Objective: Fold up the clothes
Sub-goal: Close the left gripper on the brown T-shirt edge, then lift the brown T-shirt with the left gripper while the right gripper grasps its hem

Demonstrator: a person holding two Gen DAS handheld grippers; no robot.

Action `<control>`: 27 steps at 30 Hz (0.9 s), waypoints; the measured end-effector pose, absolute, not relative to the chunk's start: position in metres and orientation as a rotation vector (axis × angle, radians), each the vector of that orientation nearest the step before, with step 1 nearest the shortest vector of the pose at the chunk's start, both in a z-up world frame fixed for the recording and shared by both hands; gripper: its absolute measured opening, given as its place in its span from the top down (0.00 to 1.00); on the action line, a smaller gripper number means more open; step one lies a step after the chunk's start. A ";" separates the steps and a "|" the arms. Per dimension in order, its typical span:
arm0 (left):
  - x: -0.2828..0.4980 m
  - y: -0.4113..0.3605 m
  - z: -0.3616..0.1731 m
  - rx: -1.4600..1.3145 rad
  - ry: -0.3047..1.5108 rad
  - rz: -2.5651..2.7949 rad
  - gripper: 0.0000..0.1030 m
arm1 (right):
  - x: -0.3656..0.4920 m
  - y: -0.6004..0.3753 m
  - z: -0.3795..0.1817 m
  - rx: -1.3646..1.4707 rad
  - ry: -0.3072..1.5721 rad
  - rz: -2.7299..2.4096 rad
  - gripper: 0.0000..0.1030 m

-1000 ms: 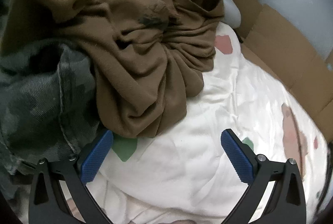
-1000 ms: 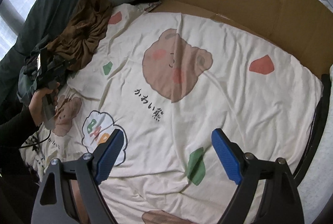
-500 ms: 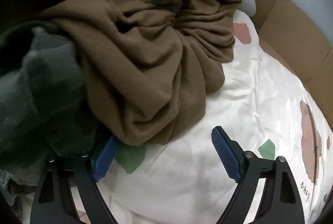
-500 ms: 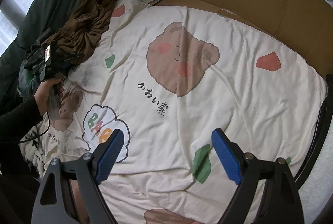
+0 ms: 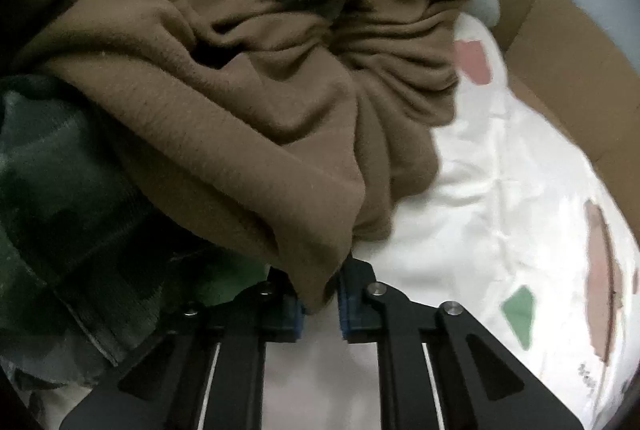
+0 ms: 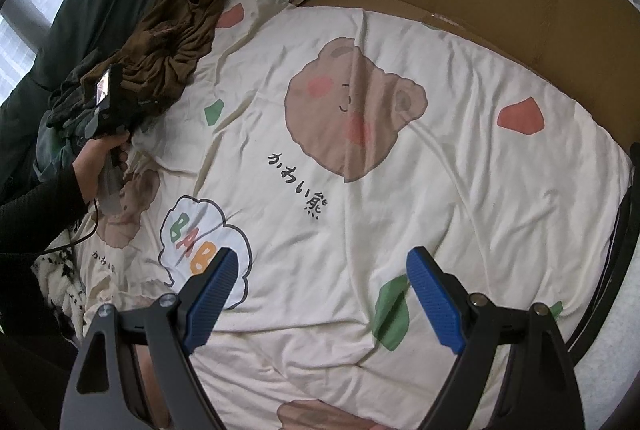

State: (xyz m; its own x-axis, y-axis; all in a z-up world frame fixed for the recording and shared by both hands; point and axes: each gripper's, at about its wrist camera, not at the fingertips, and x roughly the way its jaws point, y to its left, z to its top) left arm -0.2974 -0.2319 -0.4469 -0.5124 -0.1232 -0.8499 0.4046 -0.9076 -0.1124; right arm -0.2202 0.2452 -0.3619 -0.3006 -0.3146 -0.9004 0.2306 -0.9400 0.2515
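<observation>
While the left wrist view fills with the brown garment (image 5: 248, 110) and a camouflage garment (image 5: 60, 210) beside it, only the right wrist view shows the whole bear-print sheet (image 6: 400, 190), with that garment heaped at its far left edge. The left gripper (image 5: 320, 304) pinches the garment's lower fold. The right gripper (image 6: 320, 294) hangs wide, empty, over the sheet.
</observation>
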 end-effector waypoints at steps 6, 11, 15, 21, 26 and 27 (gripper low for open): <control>-0.289 -0.218 -0.423 1.297 0.462 -2.562 0.93 | -0.221 0.245 -0.361 1.609 -0.112 -2.288 0.16; -0.279 -0.209 -0.402 1.246 0.519 -2.611 0.94 | -0.220 0.244 -0.358 1.593 -0.119 -2.288 0.16; -0.275 -0.201 -0.381 1.217 0.525 -2.671 0.95 | -0.221 0.243 -0.358 1.594 -0.127 -2.285 0.16; -0.262 -0.187 -0.346 1.166 0.519 -2.753 0.96 | -0.221 0.244 -0.357 1.592 -0.141 -2.281 0.16; -0.247 -0.175 -0.327 1.161 0.548 -2.805 0.96 | -0.221 0.243 -0.357 1.587 -0.156 -2.278 0.16; -0.245 -0.171 -0.324 1.163 0.556 -2.815 0.96 | -0.222 0.243 -0.356 1.587 -0.161 -2.275 0.16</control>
